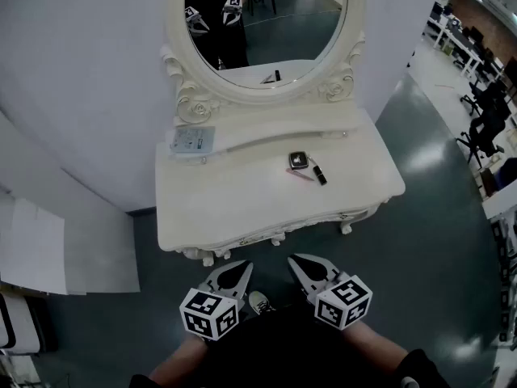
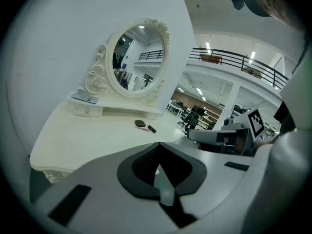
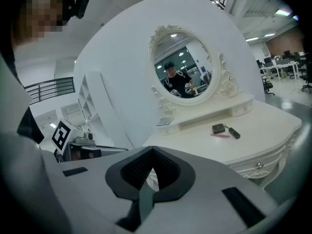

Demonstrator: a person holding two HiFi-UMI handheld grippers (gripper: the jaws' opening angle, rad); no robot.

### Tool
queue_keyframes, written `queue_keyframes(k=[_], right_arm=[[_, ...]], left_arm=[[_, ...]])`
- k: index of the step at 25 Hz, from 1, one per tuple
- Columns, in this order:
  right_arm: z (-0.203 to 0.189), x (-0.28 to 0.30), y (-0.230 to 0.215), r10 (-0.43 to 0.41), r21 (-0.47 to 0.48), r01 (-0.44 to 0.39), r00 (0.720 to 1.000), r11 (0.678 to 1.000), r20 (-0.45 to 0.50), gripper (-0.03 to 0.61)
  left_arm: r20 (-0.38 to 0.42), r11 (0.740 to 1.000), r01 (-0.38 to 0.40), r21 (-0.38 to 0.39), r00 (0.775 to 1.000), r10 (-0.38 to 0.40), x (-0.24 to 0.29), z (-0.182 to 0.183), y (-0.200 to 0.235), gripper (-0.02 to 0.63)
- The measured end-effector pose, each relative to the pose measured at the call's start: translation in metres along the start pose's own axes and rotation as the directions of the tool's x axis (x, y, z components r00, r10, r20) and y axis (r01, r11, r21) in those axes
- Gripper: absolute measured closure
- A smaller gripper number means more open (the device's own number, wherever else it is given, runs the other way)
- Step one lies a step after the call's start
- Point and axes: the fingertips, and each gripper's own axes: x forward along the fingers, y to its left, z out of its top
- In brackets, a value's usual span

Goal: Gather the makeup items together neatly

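The task has not properly started: the person stands back from the white tabletop [image 1: 242, 208], with both tools held low and close to the body, well short of anything on it. The left gripper [image 1: 244, 266] has its fingers pressed together with nothing between them, and the right gripper [image 1: 296, 260] is likewise closed and empty. The makeup items lie right of centre, towards the far side below the oval mirror [image 1: 266, 23]: a small dark compact [image 1: 299, 161], a black tube [image 1: 320, 174] just to its right, and a thin pink pencil [image 1: 300, 175] on its near side, already close to one another but lying at different angles. A pale flat packet [image 1: 192, 140] rests on the raised shelf at far left. The next move probably calls for stepping in, reaching over the near edge and opening the right fingers above the tube or pencil.
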Motion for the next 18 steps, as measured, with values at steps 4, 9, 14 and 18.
queue_keyframes(k=[4, 9, 14, 18], right_arm=[[0.0, 0.003, 0.0, 0.001, -0.002, -0.001, 1.0, 1.0, -0.002, 0.549], [0.0, 0.008, 0.002, 0.009, -0.005, -0.009, 1.0, 1.0, -0.014, 0.549], [0.001, 0.011, 0.003, 0.023, 0.005, -0.023, 1.0, 1.0, -0.006, 0.549], [0.004, 0.013, 0.005, 0.031, 0.001, -0.031, 1.0, 1.0, 0.002, 0.549]], left_arm=[[0.0, 1.0, -0.001, 0.0, 1.0, 0.001, 0.001, 0.001, 0.003, 0.604], [-0.003, 1.0, -0.007, -0.007, 1.0, 0.007, -0.001, 0.001, 0.006, 0.604], [-0.002, 1.0, -0.011, -0.016, 1.0, 0.011, -0.002, -0.001, 0.01, 0.604], [0.0, 1.0, -0.006, -0.019, 1.0, 0.006, -0.003, 0.0, 0.01, 0.604]])
